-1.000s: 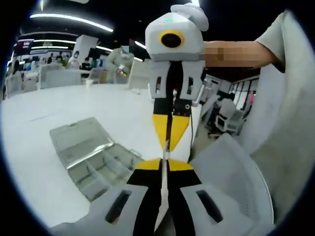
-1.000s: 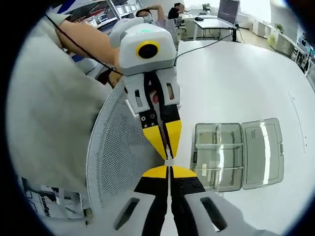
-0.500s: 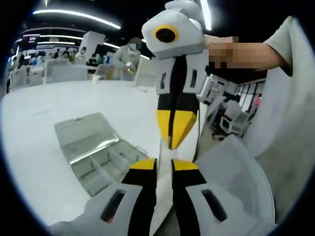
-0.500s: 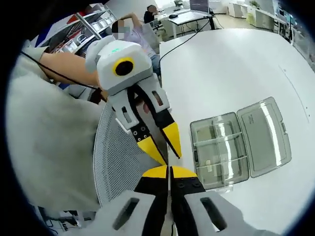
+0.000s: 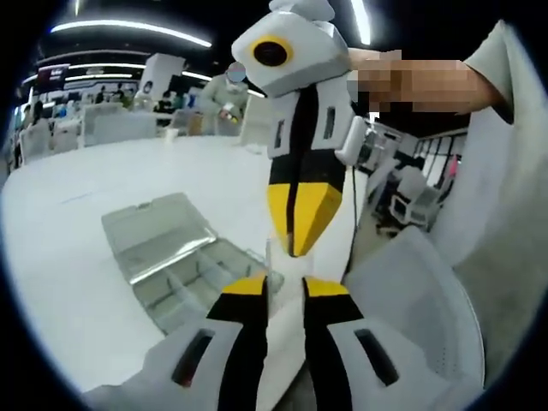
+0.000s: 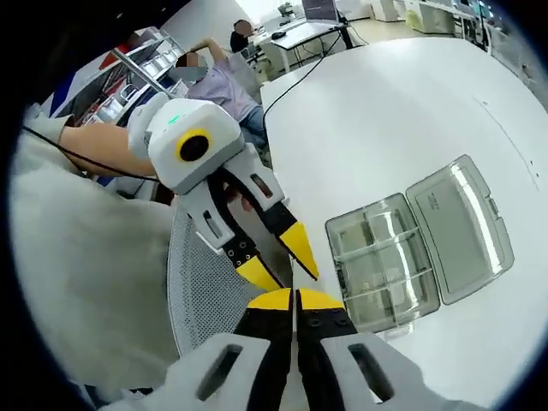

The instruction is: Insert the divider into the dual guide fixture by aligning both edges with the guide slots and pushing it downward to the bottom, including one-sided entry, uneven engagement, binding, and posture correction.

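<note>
Clearly the insertion has not begun — the right gripper [image 6: 295, 295] pinches the thin clear divider [image 5: 268, 259] between pressed-together jaws, above the table edge. The left gripper [image 5: 285, 284] stands spread, holding nothing. The open compartment box [image 6: 385, 261] — the fixture — lies well apart; next, carry the divider over its slots.
</note>
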`<action>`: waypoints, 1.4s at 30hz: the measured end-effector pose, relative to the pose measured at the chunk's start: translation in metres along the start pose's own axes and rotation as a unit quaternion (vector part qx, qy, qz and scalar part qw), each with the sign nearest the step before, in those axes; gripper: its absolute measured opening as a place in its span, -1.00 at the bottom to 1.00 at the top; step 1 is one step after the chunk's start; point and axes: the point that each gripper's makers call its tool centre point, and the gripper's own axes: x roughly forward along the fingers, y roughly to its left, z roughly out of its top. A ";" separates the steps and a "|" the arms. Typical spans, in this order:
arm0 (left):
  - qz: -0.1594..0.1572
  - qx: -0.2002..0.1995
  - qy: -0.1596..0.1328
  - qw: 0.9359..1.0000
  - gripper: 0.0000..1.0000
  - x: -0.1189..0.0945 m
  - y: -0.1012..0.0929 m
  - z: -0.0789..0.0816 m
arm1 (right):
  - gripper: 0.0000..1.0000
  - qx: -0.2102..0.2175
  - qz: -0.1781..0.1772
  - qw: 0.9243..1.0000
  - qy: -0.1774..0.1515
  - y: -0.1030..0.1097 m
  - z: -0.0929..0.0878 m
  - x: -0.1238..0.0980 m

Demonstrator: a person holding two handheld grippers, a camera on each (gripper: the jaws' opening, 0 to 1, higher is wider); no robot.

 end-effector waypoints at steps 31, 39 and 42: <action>0.045 0.018 0.026 0.999 -0.07 -0.020 0.026 -0.008 | -1.00 -0.092 -0.134 0.986 0.044 -0.058 0.007 -0.001; 0.053 0.017 0.026 0.998 0.00 -0.025 0.029 -0.007 | -1.00 -0.119 -0.154 0.979 0.062 -0.068 0.009 0.005; 0.056 0.015 0.027 0.998 0.02 -0.026 0.030 -0.008 | -1.00 -0.129 -0.160 0.976 0.071 -0.070 0.009 0.008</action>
